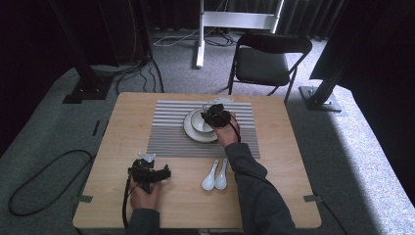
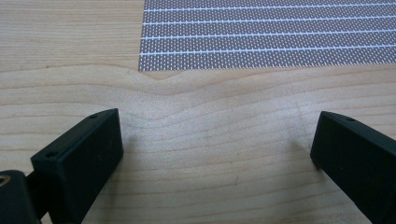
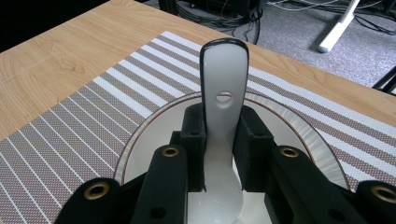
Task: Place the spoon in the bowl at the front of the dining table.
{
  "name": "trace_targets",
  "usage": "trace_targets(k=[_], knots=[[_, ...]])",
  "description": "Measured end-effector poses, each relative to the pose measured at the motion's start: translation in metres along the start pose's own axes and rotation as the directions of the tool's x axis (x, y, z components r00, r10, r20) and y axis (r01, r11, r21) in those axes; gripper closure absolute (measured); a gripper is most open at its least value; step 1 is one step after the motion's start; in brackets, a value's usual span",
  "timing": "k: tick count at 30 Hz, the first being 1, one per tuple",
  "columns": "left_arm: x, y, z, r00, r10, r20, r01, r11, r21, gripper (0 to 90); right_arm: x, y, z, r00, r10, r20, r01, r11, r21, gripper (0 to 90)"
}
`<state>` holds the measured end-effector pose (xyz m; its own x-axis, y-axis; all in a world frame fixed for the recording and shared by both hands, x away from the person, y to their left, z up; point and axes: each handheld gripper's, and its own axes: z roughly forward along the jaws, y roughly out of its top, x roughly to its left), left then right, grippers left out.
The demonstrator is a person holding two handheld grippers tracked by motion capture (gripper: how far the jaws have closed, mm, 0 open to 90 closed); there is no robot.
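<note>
right gripper (image 3: 219, 158): clamped on white spoon (image 3: 223, 107), jaws pinching the handle from both sides; handle end sticks up past the jaws, small hole in it
right gripper position: over the bowl (image 1: 199, 121), far centre of the counter, in high view (image 1: 216, 116)
spoon bowl end: points down into the white bowl, between the jaw bases; can't tell if it touches the bottom
bowl: white, sits on a white plate (image 1: 192, 133) with a thin dark rim line (image 3: 140, 140)
plate: on the striped grey placemat (image 1: 169, 132), mid-counter
left gripper (image 2: 217, 140): jaws wide apart, nothing between them, bare wood under the gap
left gripper position: near-left of the counter (image 1: 149, 171), held low over it, person's hand behind it
placemat corner: just ahead of the left gripper (image 2: 261, 32)
two more white spoons (image 1: 215, 176): side by side, touching, on bare wood just near of the placemat, between the two forearms
counter (image 1: 284, 161): light wood
background: black folding chair (image 1: 266, 61) beyond the far edge, cables on grey carpet
</note>
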<state>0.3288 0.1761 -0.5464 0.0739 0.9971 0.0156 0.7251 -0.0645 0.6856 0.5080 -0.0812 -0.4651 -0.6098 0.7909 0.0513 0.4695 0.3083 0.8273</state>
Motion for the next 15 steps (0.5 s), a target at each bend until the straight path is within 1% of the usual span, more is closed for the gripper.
trace_targets(k=[7,15], knots=[[0.0000,0.0000,0.0000,1.0000,0.000,0.000,0.000,1.0000,0.000,2.6,0.0033,0.0008,0.0011,0.9999,-0.010,0.003,0.010,1.000,0.004,75.4],[0.0000,-0.0001,0.0001,1.0000,0.000,-0.001,0.000,1.0000,-0.001,2.6,0.0060,0.0044,0.0053,0.9991,-0.042,0.010,0.042,0.999,0.023,75.4]])
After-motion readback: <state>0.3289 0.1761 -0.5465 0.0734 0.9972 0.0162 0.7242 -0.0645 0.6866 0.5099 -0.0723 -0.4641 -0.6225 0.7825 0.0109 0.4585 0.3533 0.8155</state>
